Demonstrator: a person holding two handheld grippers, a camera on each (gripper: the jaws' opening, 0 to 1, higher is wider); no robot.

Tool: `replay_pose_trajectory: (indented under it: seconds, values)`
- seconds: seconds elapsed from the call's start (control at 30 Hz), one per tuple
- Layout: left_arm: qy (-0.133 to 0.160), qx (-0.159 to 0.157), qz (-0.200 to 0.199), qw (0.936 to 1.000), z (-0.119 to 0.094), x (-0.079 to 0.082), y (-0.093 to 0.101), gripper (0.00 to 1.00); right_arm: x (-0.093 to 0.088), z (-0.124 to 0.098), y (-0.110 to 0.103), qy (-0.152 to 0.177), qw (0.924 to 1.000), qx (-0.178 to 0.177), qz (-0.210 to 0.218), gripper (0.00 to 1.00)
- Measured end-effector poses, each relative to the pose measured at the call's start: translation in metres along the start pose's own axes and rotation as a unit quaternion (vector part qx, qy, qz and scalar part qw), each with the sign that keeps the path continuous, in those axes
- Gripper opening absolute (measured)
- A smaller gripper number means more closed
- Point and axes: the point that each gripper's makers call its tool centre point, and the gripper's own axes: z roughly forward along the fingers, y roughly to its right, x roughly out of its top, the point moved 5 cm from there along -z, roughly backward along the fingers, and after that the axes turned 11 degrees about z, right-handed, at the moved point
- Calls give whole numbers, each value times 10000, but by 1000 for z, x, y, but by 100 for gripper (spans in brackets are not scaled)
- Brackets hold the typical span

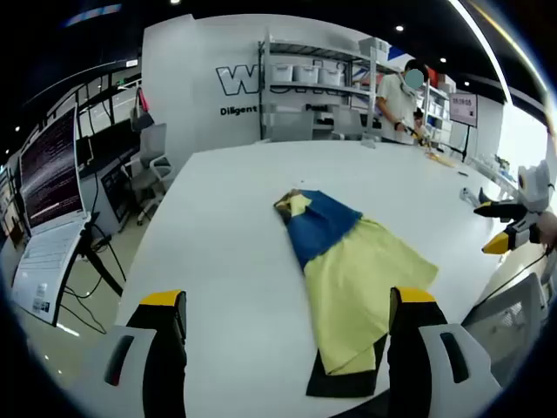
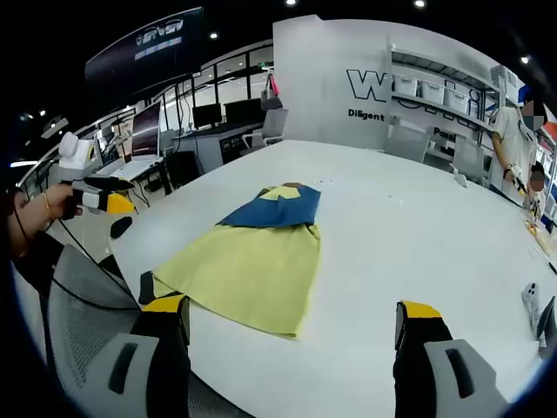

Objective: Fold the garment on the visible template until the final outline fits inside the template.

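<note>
A garment with a blue top [image 1: 324, 222] and a yellow skirt [image 1: 361, 283] lies flat on the white table [image 1: 218, 244]. A black template [image 1: 344, 381] pokes out under its near hem. My left gripper [image 1: 287, 348] hovers open over the table's near edge, short of the hem. My right gripper [image 1: 513, 228] comes in from the right, off the table edge, its yellow tips apart. In the right gripper view the garment [image 2: 252, 257] lies ahead, with a black template corner [image 2: 146, 287] at its left. My right gripper [image 2: 291, 348] stands open before it. A hand holds the left gripper [image 2: 100, 198] at far left.
A grey mesh chair [image 2: 83, 322] stands at the table's edge below the grippers. A phone [image 2: 529, 294] lies on the table's right side. A person [image 1: 399, 100] stands by the shelves [image 1: 313, 78] at the back. Monitors [image 1: 52, 170] and office chairs line the left.
</note>
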Motion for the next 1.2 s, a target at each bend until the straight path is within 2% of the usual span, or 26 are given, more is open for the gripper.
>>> replay_pose_trajectory:
  seconds: [0.77, 1.2]
  values:
    - [-12, -22, -63, 10000, -1, -1, -2, 95, -1, -1, -1, -12, 10000, -1, 22, 97]
    - [-8, 8, -123, 9999, 3, 3, -2, 95, 6, -1, -1, 75, 9999, -4, 68, 97]
